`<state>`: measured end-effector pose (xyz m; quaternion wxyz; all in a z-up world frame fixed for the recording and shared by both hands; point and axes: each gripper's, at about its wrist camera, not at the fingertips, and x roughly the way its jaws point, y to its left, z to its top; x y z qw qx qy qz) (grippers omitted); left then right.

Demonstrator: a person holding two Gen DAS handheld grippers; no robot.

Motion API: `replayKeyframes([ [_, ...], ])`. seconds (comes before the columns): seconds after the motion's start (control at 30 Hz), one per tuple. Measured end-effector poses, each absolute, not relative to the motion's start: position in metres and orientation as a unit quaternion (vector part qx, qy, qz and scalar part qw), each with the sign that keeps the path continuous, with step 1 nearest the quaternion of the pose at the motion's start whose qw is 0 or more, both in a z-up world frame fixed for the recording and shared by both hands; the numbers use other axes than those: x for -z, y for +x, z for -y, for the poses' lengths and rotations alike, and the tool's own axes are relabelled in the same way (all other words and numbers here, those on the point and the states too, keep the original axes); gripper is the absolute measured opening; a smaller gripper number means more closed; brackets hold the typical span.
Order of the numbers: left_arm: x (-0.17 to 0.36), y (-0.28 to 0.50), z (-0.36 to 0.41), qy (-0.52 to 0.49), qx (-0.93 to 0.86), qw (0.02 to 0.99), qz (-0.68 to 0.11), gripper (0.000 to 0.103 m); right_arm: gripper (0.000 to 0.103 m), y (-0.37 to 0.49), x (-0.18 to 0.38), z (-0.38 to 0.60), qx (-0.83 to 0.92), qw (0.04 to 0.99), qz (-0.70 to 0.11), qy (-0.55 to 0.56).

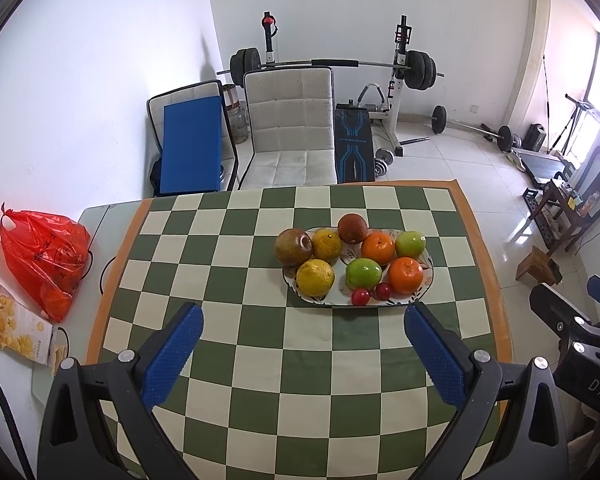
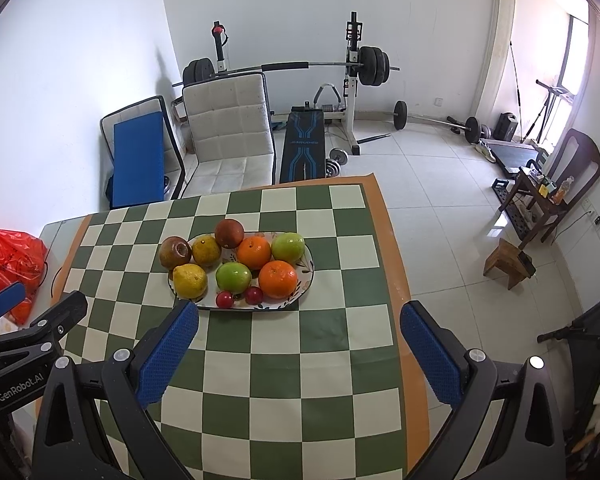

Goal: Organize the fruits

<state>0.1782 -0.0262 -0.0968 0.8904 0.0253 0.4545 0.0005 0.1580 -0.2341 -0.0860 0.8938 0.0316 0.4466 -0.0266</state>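
An oval patterned plate [image 1: 428, 276] [image 2: 306, 276] on the green checked tablecloth holds several fruits: two oranges [image 1: 405, 275] [image 2: 277, 279], two green apples [image 1: 363, 273] [image 2: 233, 277], a lemon [image 1: 315, 277] [image 2: 189, 280], a brown pomegranate [image 1: 293, 247] [image 2: 175, 253], a dark red fruit [image 1: 352, 228] [image 2: 229, 233] and two small red fruits [image 1: 360, 297] [image 2: 224, 299]. My left gripper [image 1: 303, 318] is open and empty, hovering in front of the plate. My right gripper [image 2: 299, 316] is open and empty, in front of the plate and to its right.
A red plastic bag [image 1: 44, 256] [image 2: 10, 260] and a yellow snack packet [image 1: 12, 320] lie on the table's left side. A padded chair [image 1: 290, 128] [image 2: 230, 132] stands behind the table. Gym equipment fills the far floor. The table's right edge [image 2: 400, 260] drops to tiled floor.
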Motion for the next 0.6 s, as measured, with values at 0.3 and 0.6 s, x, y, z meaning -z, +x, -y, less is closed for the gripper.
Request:
replayKeyframes([
  [0.3,0.0951,0.1779,0.0267,0.026,0.0,0.892,-0.452,0.103,0.103,0.1559,0.0845,0.2339,0.027,0.894,-0.446,0.031],
  [0.6,0.0916,0.1805,0.0284,0.028,-0.001,0.892,-0.45,0.103,0.103,0.1581,0.0788,0.2338,0.025,0.893,-0.448,0.034],
])
